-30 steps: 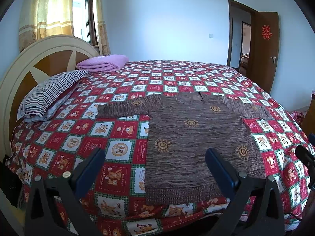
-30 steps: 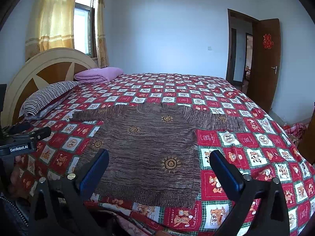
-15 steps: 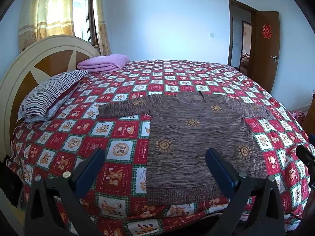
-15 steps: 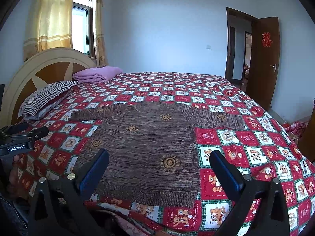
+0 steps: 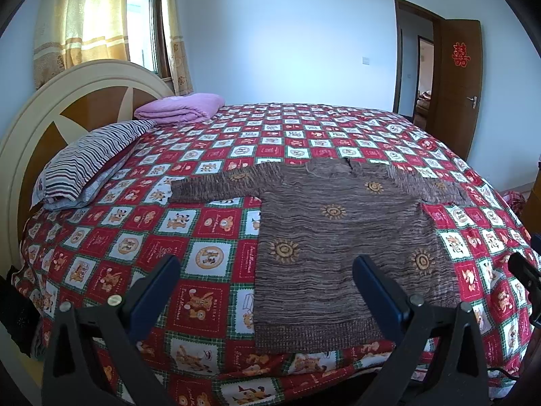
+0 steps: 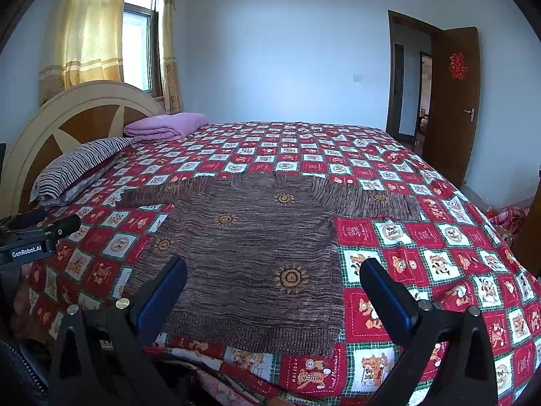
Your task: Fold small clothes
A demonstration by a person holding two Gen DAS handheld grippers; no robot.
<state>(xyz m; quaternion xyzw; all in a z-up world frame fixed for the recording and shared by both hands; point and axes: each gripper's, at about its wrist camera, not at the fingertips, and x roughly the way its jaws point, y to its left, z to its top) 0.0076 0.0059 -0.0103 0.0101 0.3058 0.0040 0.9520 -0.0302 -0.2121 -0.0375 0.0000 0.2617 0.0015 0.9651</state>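
Observation:
A small brown knitted sweater [image 5: 338, 233] with orange sun motifs lies flat on the bed, sleeves spread out, hem toward me. It fills the middle of the right wrist view as the same sweater [image 6: 250, 253]. My left gripper [image 5: 265, 270] hangs open above the bed's near edge, over the sweater's lower left part, holding nothing. My right gripper [image 6: 274, 277] is open too, above the sweater's hem and lower right part, with empty jaws. The left gripper's body [image 6: 30, 240] shows at the left edge of the right wrist view.
The bed carries a red, white and green patchwork cover [image 5: 209, 223]. A striped pillow [image 5: 84, 159] and a folded purple blanket [image 5: 179, 108] lie by the round headboard [image 5: 67, 101] at the left. An open brown door [image 5: 456, 84] stands at the far right.
Both views have lifted and drawn back slightly, so the sweater sits a little lower in the frames. The sweater itself has not moved and both grippers stay open.

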